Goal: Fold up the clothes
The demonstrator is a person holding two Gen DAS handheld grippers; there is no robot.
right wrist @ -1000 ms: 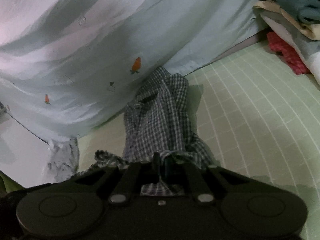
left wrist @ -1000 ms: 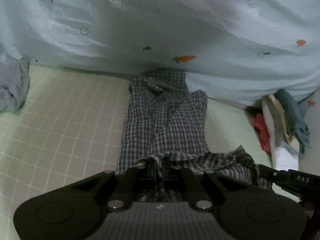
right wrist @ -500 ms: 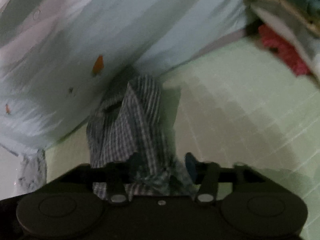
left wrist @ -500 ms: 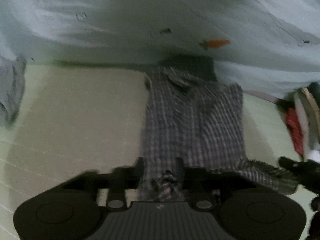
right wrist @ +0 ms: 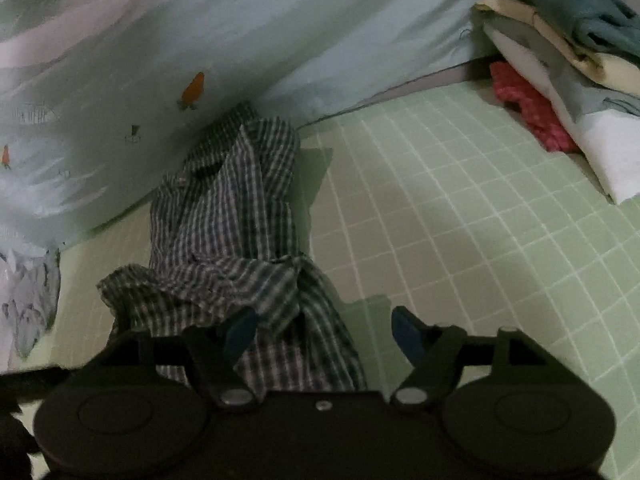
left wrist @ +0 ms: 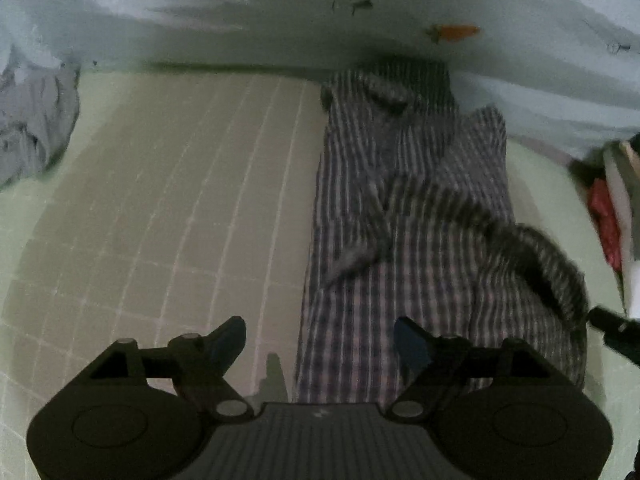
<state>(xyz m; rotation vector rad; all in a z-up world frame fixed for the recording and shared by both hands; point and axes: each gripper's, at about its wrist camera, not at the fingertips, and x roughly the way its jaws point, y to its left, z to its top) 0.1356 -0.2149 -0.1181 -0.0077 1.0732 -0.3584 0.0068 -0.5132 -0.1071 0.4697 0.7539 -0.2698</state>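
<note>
A dark checked shirt [left wrist: 404, 216] lies folded into a long strip on the pale green gridded sheet [left wrist: 168, 200], collar at the far end. My left gripper [left wrist: 320, 332] hovers over the shirt's near left edge. Its jaws are opening, and the blue pads touch nothing. In the right wrist view the same shirt [right wrist: 228, 216] lies lengthwise with a rumpled fold across its near end. My right gripper [right wrist: 320, 328] is above that near right corner. Its jaws are opening too, with cloth below them and none pinched.
A light blue quilt with carrot prints [left wrist: 360, 8] rises behind the shirt. A stack of folded clothes [right wrist: 560, 60] sits at the right on the green sheet [right wrist: 460, 220]. A crumpled grey garment [left wrist: 32, 128] lies at the far left.
Both grippers let go of the shirt's near end and spread their jaws. The cloth dropped flat onto the sheet, and both grippers sank closer to it.
</note>
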